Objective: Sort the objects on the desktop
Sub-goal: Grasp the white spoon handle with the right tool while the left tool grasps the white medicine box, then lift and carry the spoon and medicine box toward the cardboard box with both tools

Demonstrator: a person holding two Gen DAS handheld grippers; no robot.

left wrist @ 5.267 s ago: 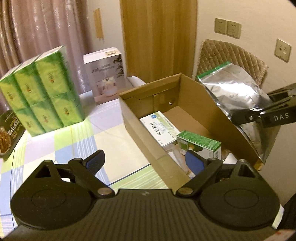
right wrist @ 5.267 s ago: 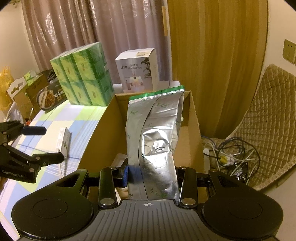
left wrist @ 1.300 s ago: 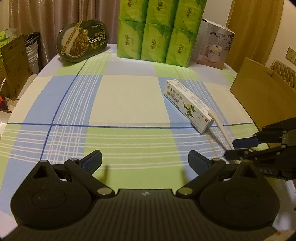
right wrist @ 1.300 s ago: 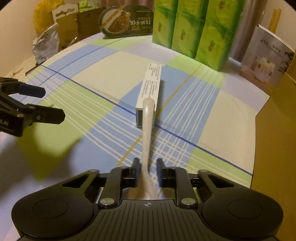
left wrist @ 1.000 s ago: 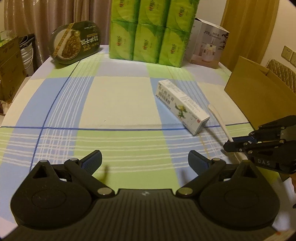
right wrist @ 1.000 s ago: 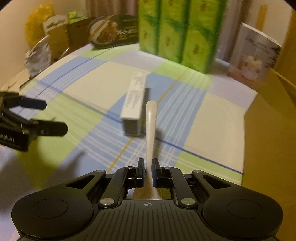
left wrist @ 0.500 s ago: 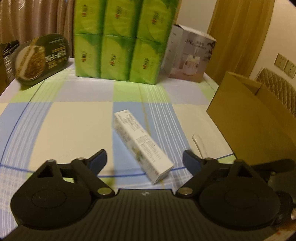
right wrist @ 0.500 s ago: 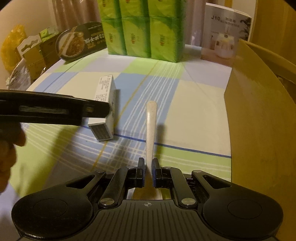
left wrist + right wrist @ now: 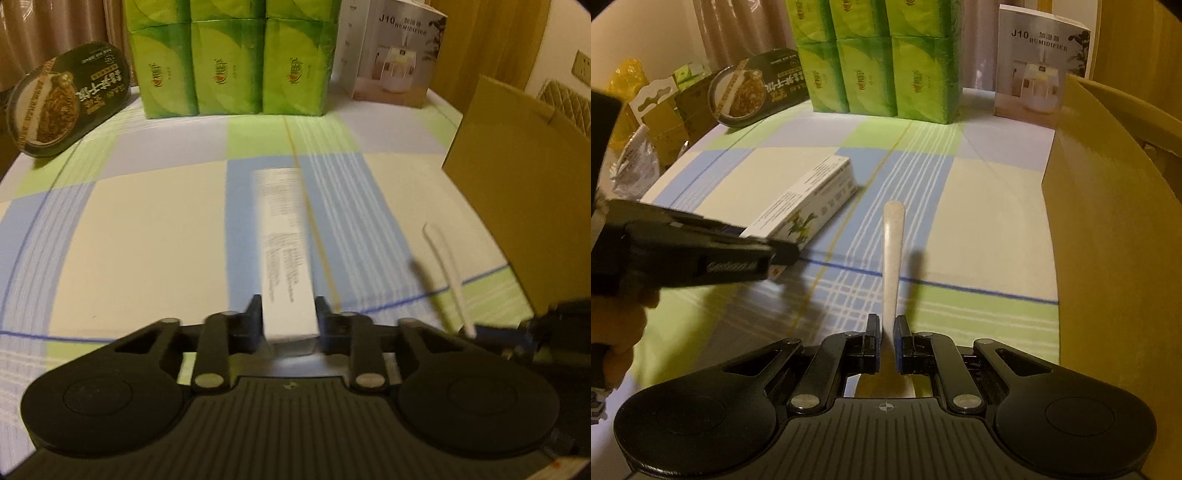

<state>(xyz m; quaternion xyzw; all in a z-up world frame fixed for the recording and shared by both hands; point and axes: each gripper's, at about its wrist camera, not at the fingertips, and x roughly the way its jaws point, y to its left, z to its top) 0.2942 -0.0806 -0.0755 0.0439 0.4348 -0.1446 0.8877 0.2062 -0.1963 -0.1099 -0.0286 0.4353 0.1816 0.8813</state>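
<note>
The long white box (image 9: 286,258) is clamped at its near end by the left gripper (image 9: 289,325), its far end apparently resting on the checked tablecloth (image 9: 147,221). The spoon (image 9: 892,258) is pinched by its handle in the right gripper (image 9: 885,341), just beside the cardboard box (image 9: 1108,221), into which both are probably meant to be dropped.

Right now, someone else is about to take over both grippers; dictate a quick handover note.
Left hand-held gripper: shut on the long white medicine carton, low over the checked tablecloth.
Right hand-held gripper: shut on the slim cream plastic spoon handle, raised above the cloth.
Open brown cardboard box: to the right.
Done: both items gripped.
Left: probably put both into the box.
</note>
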